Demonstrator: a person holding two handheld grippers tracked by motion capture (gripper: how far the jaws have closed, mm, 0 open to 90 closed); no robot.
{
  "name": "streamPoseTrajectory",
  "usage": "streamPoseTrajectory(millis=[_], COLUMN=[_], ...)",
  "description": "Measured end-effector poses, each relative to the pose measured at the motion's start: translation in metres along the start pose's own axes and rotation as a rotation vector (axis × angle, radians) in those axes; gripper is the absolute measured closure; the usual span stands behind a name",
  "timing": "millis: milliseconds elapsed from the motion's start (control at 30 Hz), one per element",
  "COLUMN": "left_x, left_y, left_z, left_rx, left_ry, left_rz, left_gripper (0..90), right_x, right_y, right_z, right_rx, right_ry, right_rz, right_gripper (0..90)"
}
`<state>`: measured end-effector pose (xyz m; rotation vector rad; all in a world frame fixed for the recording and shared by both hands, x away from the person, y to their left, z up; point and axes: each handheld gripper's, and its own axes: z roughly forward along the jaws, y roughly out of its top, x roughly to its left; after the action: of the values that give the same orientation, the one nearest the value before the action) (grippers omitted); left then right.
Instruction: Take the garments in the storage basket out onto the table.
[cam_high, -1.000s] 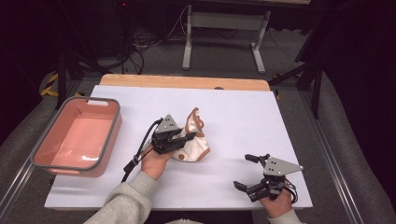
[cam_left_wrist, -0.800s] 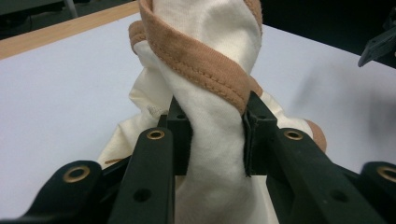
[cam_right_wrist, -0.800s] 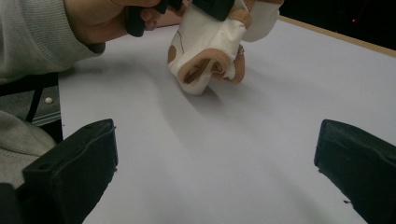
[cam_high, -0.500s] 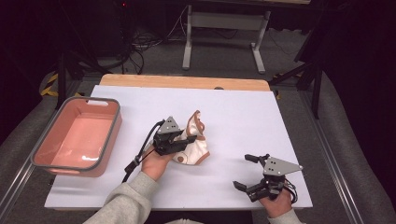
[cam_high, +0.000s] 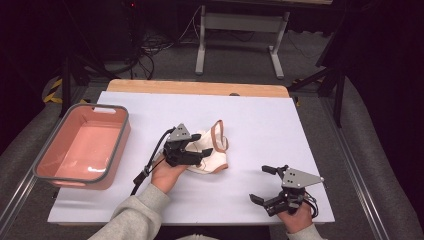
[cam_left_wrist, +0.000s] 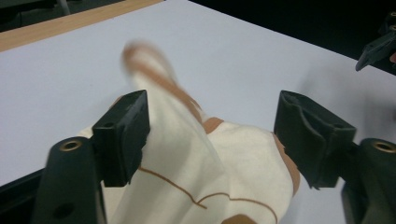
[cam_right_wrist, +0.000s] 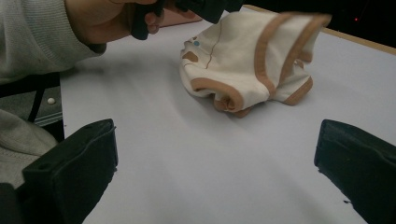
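On white table (cam_high: 250, 200): cream garment (cam_high: 215, 155), tan trim, no legible writing.

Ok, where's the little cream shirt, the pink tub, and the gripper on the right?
cream shirt (cam_right_wrist: 243, 56), right gripper view, on its cream front.
pink tub (cam_high: 107, 176), high view, on its grey rim.
right gripper (cam_high: 259, 184), high view, between its open fingertips.

A pink bin (cam_high: 82, 147) sits on the white table (cam_high: 260, 115).
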<state>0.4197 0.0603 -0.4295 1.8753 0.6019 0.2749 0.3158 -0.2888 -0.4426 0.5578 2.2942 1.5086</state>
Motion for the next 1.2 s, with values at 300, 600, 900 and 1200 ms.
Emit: streamPoseTrajectory(millis=[300, 600, 900, 1200], left_x=[-0.002, -0.009, -0.009, -0.003], left_y=[0.004, 0.014, 0.016, 0.016], left_z=[-0.006, -0.015, -0.030, -0.057], left_rx=[-0.031, -0.011, 0.027, 0.032], left_ry=[-0.004, 0.004, -0.032, -0.034], left_rz=[0.009, 0.054, 0.085, 0.088], left_gripper=[11.9, 3.0, 1.4, 0.6], right_x=[-0.001, -0.001, 0.000, 0.001], right_y=[0.000, 0.000, 0.001, 0.001], right_z=[0.001, 0.001, 0.001, 0.000], right_rx=[-0.003, -0.002, 0.000, -0.003], right_ry=[0.000, -0.001, -0.001, -0.002], right_rz=[-0.001, -0.001, -0.003, -0.003], right_gripper=[0.4, 0.4, 0.3, 0.3])
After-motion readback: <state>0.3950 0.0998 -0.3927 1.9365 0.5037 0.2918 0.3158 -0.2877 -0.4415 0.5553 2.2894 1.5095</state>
